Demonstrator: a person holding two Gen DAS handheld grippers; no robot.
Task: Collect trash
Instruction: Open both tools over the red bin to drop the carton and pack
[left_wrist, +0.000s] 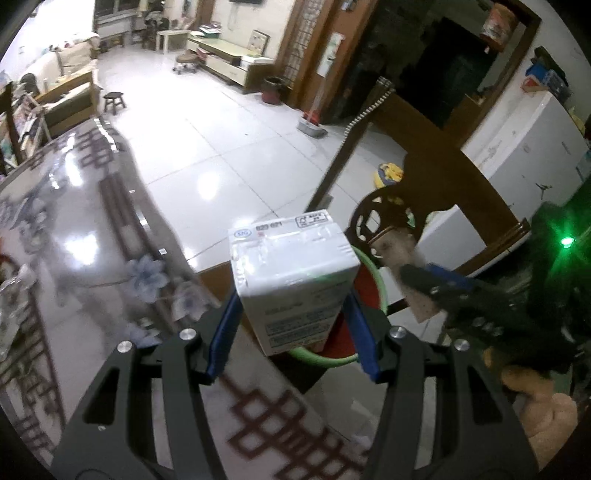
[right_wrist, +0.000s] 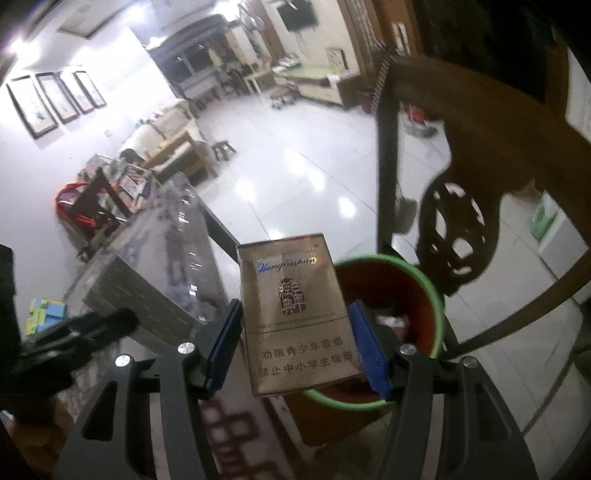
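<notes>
Left gripper grasps white carton; right gripper grasps cigarette pack. Early release risks missing lower-centre bin.

Gold cigarette pack: "Henglashun", "劝阻青少年吸烟"; white carton: "829 021".

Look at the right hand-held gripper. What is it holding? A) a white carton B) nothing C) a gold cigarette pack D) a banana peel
C: the right hand-held gripper has its blue pads pressed on both sides of a gold cigarette pack, held near the green-rimmed red bin; the white carton is in the left hand-held gripper.
</notes>
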